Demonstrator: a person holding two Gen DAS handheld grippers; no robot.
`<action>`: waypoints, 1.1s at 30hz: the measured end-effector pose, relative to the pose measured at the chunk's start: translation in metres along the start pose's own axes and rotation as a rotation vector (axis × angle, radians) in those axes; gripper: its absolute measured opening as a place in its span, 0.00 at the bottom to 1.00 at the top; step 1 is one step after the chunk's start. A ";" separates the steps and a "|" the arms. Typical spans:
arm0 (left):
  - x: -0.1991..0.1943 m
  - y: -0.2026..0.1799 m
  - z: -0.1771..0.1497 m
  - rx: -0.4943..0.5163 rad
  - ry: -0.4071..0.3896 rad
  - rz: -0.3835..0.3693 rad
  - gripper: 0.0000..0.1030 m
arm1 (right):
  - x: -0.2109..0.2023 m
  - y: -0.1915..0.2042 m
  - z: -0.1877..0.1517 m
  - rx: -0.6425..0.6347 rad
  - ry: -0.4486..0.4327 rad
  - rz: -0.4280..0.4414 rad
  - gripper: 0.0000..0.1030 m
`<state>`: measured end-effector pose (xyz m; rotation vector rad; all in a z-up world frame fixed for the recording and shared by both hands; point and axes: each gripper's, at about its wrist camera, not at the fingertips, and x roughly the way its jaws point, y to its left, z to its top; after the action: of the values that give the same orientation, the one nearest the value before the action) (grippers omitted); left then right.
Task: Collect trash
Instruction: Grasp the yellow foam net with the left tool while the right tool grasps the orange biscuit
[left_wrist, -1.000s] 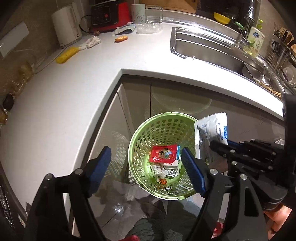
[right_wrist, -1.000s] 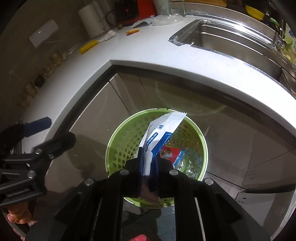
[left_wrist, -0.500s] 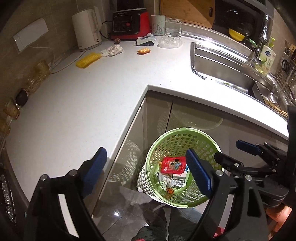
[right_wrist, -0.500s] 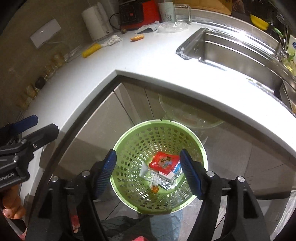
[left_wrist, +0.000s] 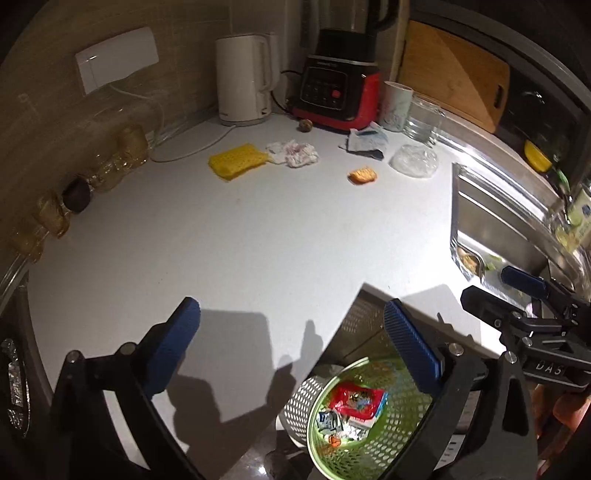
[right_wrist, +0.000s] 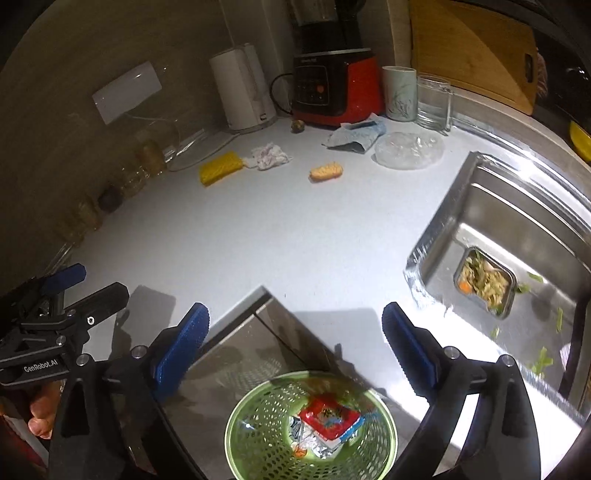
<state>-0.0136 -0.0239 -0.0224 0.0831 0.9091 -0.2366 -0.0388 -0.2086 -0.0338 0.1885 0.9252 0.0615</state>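
Observation:
A green mesh basket stands on the floor under the counter corner, with a red packet and other wrappers in it. My left gripper hangs above the counter edge, its jaws opening with nothing between them. My right gripper is beside it over the basket, jaws also opening and empty. At the back of the white counter lie a yellow sponge, a crumpled tissue, an orange snack piece, a blue-white wrapper and clear plastic.
A white kettle, a red blender, a mug and a glass line the back wall. Glass jars stand along the left wall. The steel sink at the right holds a food container.
The right gripper opened and dropped its white-blue packet into the basket. Both grippers then rose and swung from above the basket towards the counter.

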 end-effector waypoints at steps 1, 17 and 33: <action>0.005 0.003 0.008 -0.025 -0.003 0.006 0.92 | 0.008 -0.002 0.010 -0.021 0.000 0.010 0.92; 0.101 0.030 0.096 -0.233 -0.040 0.220 0.92 | 0.169 -0.055 0.133 -0.224 0.058 0.138 0.93; 0.211 0.065 0.142 -0.312 0.001 0.230 0.92 | 0.232 -0.053 0.154 -0.310 0.083 0.153 0.74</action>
<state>0.2360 -0.0203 -0.1035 -0.1012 0.9194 0.1205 0.2220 -0.2509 -0.1361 -0.0315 0.9705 0.3539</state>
